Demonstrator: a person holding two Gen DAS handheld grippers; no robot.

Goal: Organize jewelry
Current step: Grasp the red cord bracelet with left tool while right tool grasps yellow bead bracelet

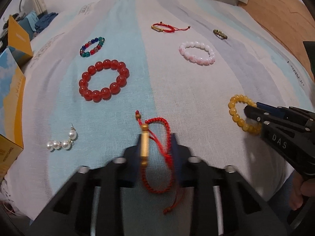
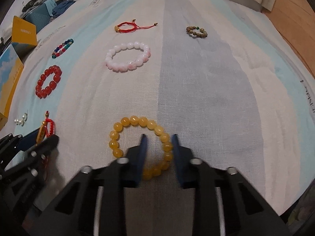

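Observation:
A red cord bracelet with a gold tube lies on the striped cloth between the open fingers of my left gripper; it also shows in the right wrist view. A yellow bead bracelet lies under my right gripper, whose open fingers straddle its right side, one inside the ring and one outside. In the left wrist view the right gripper sits over the yellow bracelet.
On the cloth lie a big red bead bracelet, a multicolour bead bracelet, a pink-white bracelet, another red cord bracelet, a brown bead bracelet and a pearl piece. Yellow boxes stand at the left edge.

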